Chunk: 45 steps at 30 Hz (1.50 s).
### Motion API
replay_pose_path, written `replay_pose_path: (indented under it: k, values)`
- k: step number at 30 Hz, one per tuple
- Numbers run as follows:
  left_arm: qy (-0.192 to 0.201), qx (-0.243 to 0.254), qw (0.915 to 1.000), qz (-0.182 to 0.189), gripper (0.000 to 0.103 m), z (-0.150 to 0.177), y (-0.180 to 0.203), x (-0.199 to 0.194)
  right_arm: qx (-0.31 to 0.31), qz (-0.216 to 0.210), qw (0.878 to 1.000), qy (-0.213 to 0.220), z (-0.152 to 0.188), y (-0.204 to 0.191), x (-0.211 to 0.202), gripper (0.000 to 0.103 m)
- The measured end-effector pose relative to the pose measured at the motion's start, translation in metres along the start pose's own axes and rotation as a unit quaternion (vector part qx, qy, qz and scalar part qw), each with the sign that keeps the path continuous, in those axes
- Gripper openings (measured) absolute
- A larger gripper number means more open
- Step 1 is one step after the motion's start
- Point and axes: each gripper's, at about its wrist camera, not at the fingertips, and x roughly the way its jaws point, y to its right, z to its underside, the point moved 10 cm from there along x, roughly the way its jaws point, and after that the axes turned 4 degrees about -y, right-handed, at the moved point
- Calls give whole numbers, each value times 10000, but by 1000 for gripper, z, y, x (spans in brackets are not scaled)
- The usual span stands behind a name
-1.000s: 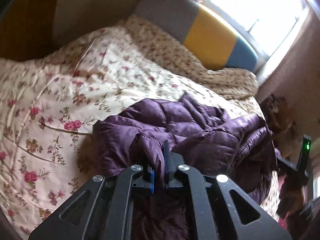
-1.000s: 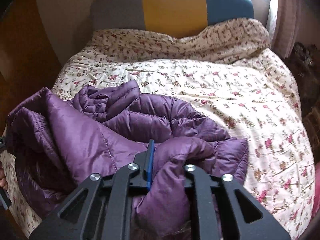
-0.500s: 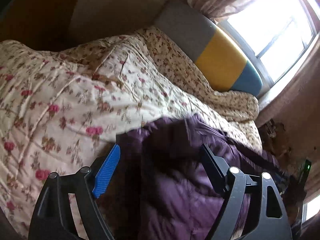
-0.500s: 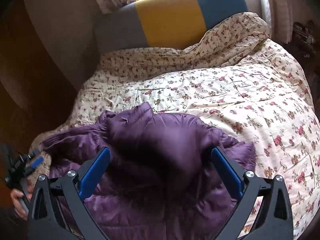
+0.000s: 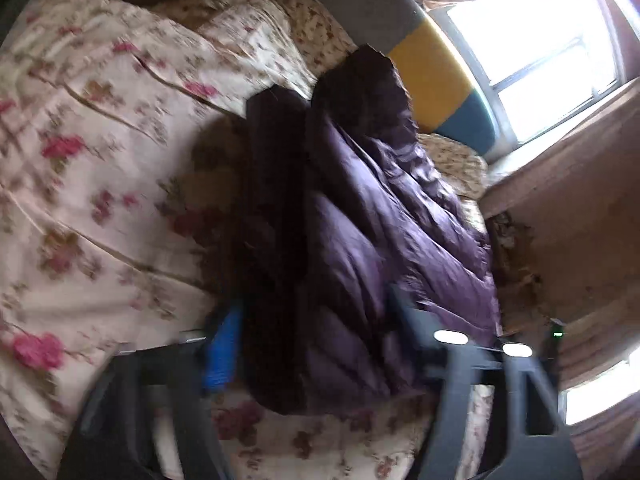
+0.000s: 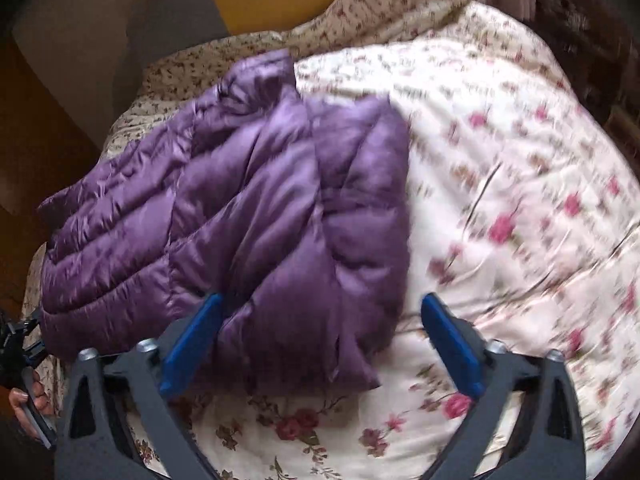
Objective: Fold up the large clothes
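Both claws have let go since a second ago: back then each was pinched into a bunch of the purple puffer jacket (image 6: 248, 216), and now that coat lies spread out flat on the floral quilt (image 6: 500, 184). My right gripper (image 6: 320, 344) has its blue pads (image 6: 192, 344) standing well apart and they're drawing inward as I speak; the near corner of the jacket sits in the gap between them, but neither pad presses on it. The right-hand pad hangs over bare quilt, just beside the coat's edge. Over on the other side, my left gripper (image 5: 312, 344) is blurred, yet I can make out its blue pad (image 5: 222, 352) at the jacket's (image 5: 360, 240) near edge and the dark finger across from it, jaws parted and narrowing too, fabric between them with no squeeze that I can see. Jacket stretches away toward the grey, yellow and blue headboard (image 5: 432, 68). At the lower left of the right view, a hand (image 6: 28, 404) shows.
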Motion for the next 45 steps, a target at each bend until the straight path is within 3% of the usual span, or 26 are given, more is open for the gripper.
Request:
replay_pose_path:
  k: [1,3,5,11,22,31,34,36,37,38,39,40,45]
  values:
    - [-4,25,10000,0,36,1,1,1,-7,-53,10000,9,1,-4,0,54]
    - [-27,72,9999,96,22,4,6,-3,-185,-39,9998,93,1,-14,-8,23]
    - [-24,135,9998,108,16,7,9,-8,-372,-28,9992,137,3,-21,-18,15]
    - [-100,346,9993,111,14,32,18,-37,-810,127,9966,55,38,-28,-46,13]
    - [-313,578,9977,143,14,136,15,-97,-1373,558,9889,-130,152,-16,-91,13]
    - [-298,521,9981,156,14,197,8,-132,-1535,858,9843,-129,214,-12,-112,13]
    - [-309,607,9976,85,14,204,8,-138,-1693,1054,9798,-111,224,-13,-116,17]
    - [-302,582,9978,33,14,201,7,-144,-1804,1198,9763,-63,227,-13,-120,28]
    - [-268,577,9980,-5,24,200,7,-148,-1845,1267,9746,-47,227,-13,-123,34]
    - [-181,577,9982,-64,33,195,7,-154,-1894,1336,9728,3,227,-12,-127,47]
    - [-57,559,9984,-93,56,188,7,-161,-1942,1387,9711,56,226,-14,-131,54]
    - [98,526,9985,-91,66,181,7,-167,-2003,1436,9691,124,224,-15,-135,56]
    - [417,425,9982,-110,66,137,10,-170,-2110,1537,9644,413,205,-23,-148,72]
